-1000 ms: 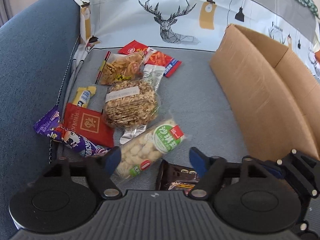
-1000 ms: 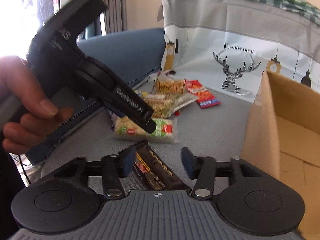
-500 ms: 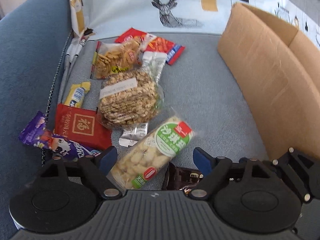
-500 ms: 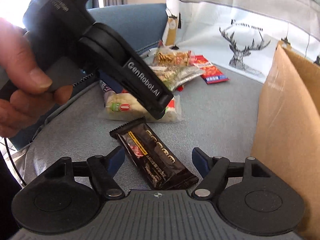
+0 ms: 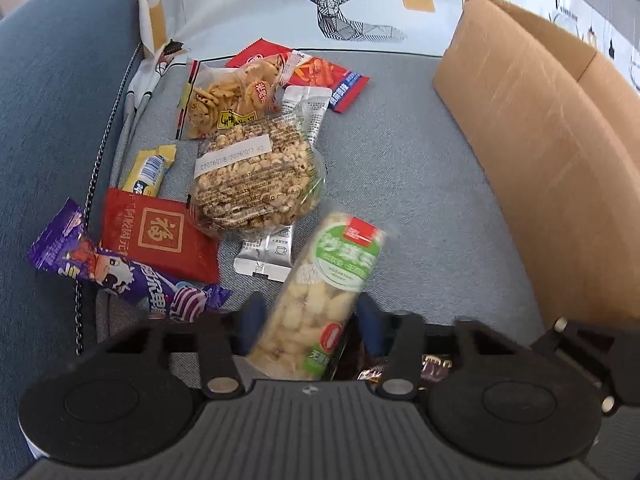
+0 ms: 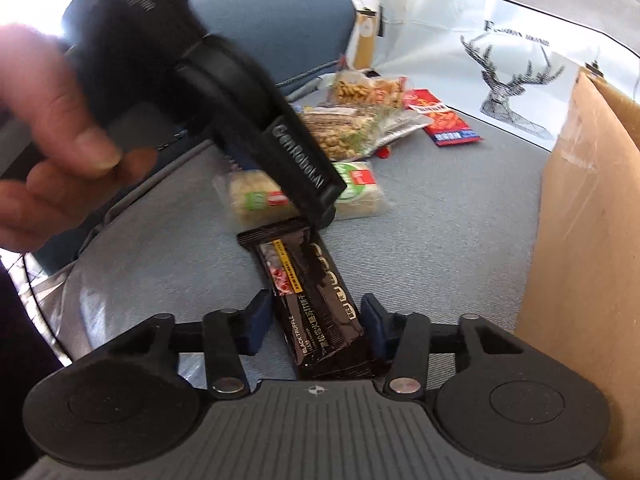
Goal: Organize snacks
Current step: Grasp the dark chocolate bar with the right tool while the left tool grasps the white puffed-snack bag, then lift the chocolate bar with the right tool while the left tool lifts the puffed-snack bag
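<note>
Several snack packets lie in a pile on a grey sofa seat. My left gripper is narrowed around the near end of a clear green-labelled packet of pale puffs, its pads close on both sides. The packet also shows in the right wrist view, partly behind the left gripper body. My right gripper straddles a black truffle cracker bar; the right pad touches it and a small gap shows at the left pad. A brown cardboard box stands at the right.
Other packets lie left of the puffs: a round cereal cake, a red sachet, a purple wrapper, a yellow bar, a cracker bag. The sofa arm rises at the left. A deer-print cloth covers the back.
Both grippers have moved forward and narrowed. The left one now has the puff packet between its fingers; the right one has the black bar between its fingers.
</note>
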`<state>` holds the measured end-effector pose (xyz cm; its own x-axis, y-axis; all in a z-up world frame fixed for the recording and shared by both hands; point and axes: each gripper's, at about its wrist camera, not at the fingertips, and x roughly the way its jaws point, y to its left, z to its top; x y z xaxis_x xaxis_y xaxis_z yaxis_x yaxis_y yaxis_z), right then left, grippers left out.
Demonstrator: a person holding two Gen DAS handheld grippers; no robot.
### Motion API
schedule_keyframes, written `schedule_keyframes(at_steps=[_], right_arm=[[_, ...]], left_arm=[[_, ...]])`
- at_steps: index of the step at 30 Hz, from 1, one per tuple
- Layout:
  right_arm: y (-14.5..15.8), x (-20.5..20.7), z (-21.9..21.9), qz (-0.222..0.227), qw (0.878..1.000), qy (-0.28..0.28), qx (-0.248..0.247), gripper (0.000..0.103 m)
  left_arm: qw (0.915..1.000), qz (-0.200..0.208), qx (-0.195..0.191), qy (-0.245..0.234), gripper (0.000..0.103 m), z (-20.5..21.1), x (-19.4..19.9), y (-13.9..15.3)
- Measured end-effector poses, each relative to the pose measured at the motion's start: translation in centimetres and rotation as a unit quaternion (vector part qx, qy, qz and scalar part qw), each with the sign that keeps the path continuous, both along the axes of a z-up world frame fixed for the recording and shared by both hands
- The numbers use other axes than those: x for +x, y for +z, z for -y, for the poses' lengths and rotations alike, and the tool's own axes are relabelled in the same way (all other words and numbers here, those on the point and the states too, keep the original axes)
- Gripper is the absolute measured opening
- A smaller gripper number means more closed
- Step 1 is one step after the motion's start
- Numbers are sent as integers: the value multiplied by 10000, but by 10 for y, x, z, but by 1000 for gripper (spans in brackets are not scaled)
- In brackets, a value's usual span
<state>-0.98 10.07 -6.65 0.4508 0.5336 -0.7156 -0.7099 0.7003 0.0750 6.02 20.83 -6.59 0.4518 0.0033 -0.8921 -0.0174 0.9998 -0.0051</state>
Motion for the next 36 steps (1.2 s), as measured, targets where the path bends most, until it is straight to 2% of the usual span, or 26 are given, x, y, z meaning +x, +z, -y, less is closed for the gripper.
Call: schedule_keyframes(at_steps=[2, 5, 8, 11, 19, 27, 31, 33, 34, 36], right_arm=[[5, -8, 0, 72, 9999, 103, -22, 41], [11, -17, 2, 90, 9999, 111, -56, 40], [15, -18, 7, -40, 9998, -114, -132, 40], [16, -16, 12, -210, 9987, -404, -245, 40], [15, -14, 10, -222, 9987, -419, -197, 45], [11, -14, 9, -246, 9987, -376, -227, 47], [9, -14, 7, -271, 9986, -387, -254, 47], [9, -14, 7, -265, 9985, -384, -280, 43], [9, -14, 7, -250, 9986, -379, -288, 41], [9, -16, 7, -200, 9987, -349, -307, 41]], left_arm=[[9999, -26, -120, 49, 45, -1, -4, 3], [9988, -107, -397, 271, 44, -7, -10, 7], [9950, -150, -766, 621, 44, -16, -18, 12], [9905, -302, -937, 959, 44, -21, -26, 12], [9893, -662, -697, 1101, 52, -22, -25, 1], [9918, -718, -576, 887, 62, -15, -22, -3], [9927, -718, -501, 833, 61, -14, -20, -3], [9933, -709, -418, 816, 56, -13, -21, -2], [9937, -698, -350, 804, 48, -12, -21, -2], [9944, -651, -322, 771, 44, -9, -21, 0]])
